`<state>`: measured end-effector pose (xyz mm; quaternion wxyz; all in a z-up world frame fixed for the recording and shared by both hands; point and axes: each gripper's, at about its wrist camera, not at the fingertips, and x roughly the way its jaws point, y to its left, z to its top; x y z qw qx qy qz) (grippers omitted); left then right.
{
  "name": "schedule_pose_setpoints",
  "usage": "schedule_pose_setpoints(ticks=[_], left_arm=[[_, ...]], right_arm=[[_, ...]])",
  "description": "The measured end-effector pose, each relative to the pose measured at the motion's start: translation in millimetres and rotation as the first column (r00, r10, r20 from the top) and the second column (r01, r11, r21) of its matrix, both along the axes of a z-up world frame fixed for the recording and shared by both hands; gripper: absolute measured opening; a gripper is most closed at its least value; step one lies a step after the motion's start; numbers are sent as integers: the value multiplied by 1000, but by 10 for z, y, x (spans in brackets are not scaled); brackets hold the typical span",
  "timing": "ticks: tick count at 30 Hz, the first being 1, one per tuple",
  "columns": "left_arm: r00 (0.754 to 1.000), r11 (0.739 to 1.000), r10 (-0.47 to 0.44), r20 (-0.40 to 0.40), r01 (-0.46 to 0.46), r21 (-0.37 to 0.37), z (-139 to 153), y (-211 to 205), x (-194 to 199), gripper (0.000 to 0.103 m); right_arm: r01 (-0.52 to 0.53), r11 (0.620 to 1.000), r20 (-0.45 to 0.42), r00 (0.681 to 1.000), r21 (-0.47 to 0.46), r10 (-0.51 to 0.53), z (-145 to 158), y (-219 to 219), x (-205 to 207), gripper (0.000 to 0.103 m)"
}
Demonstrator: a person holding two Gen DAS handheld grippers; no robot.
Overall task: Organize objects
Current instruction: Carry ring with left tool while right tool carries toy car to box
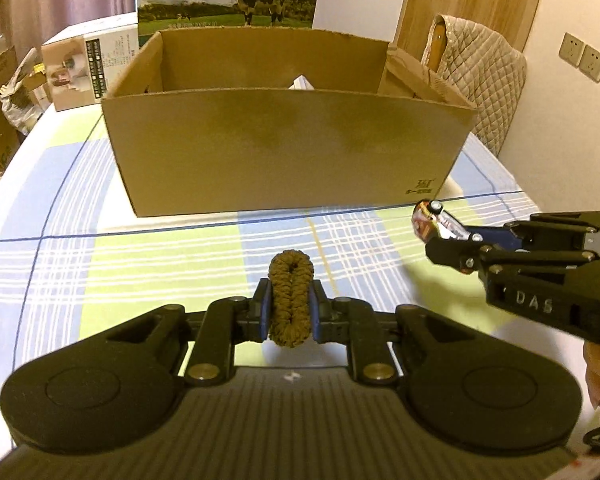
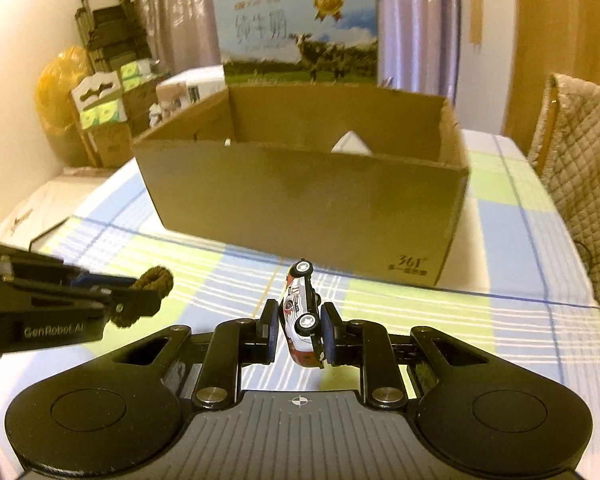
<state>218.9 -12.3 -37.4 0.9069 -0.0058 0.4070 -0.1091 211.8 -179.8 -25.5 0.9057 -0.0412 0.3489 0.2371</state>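
Brown hair tie [image 1: 291,299], 1 of it, sat squeezed between the left gripper [image 1: 291,312] pads above the checked tablecloth [image 1: 140,256]. 1 cardboard box [image 1: 284,152] stood ahead, its contents mostly hidden.

From the right wrist, the right gripper [image 2: 300,330] clamped 1 toy car [image 2: 302,312], nose up; a white thing [image 2: 350,144] inside the box was unclear.

Right hand-held gripper [image 2: 299,326] clamps toy car [image 2: 301,312]; cardboard box [image 2: 300,200] beyond.

Both wrist views side by side, facing cardboard box [image 1: 288,152] (shared, near)
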Motion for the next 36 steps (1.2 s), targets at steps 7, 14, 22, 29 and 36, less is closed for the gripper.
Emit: schedule_pose_setpoints(ticks=[7, 14, 22, 29, 36], left_arm=[[1000, 1000, 3, 30, -2, -18, 341, -26, -214, 15], [997, 1000, -4, 77, 5, -5, 682, -53, -299, 15], [993, 1000, -16, 114, 15, 15, 967, -53, -305, 15], [990, 999, -30, 135, 26, 34, 1186, -3, -160, 15], [988, 999, -35, 151, 28, 44, 1397, 44, 187, 15]], right_arm=[[16, 1000, 42, 999, 8, -17, 355, -73, -193, 19], [15, 1000, 82, 996, 5, -16, 631, -91, -285, 19], [1, 1000, 115, 993, -6, -1, 853, -79, -231, 19], [-18, 1000, 137, 990, -3, 18, 1031, -52, -38, 19], [-37, 999, 150, 988, -6, 37, 1194, 35, 377, 19]])
